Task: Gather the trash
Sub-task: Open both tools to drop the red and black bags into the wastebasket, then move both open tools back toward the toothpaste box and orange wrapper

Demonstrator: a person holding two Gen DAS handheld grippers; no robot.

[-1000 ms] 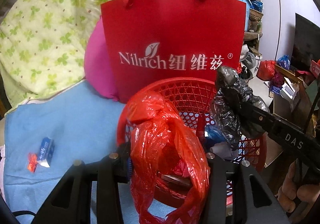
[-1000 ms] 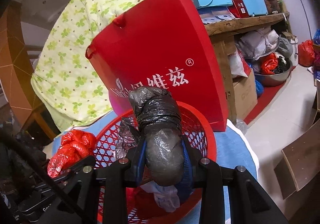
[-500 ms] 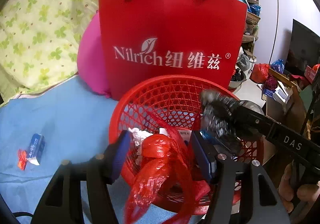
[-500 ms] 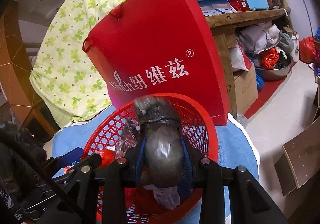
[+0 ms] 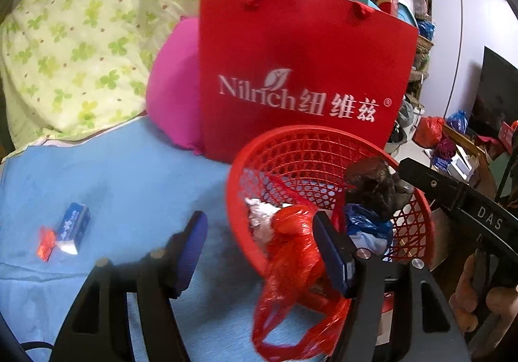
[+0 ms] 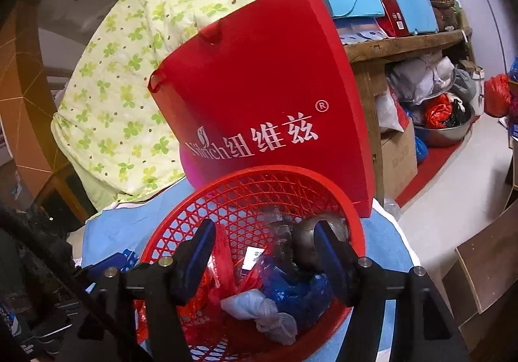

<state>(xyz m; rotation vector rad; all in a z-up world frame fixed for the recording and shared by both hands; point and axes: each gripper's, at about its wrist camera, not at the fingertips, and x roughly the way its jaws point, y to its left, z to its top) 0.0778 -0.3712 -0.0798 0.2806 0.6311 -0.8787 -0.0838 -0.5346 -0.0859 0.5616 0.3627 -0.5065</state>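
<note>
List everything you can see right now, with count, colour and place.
basket: 1, red mesh, on the blue cloth
red plastic bag: 1, draped over the basket's near rim
black plastic bag: 1, inside the basket, by the right gripper
blue bag: 1, in the basket
small carton: 1, blue and white, on the cloth
gift bag: 1, red, behind the basket
left gripper: open
right gripper: open, jaws just opened, above the basket

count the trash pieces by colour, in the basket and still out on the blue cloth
In the red basket:
red plastic bag: 1
black plastic bag: 1
blue plastic bag: 1
white crumpled pieces: 2, one seen in each view

On the blue cloth:
blue and white box: 1
red wrapper: 1

Total: 7
</note>
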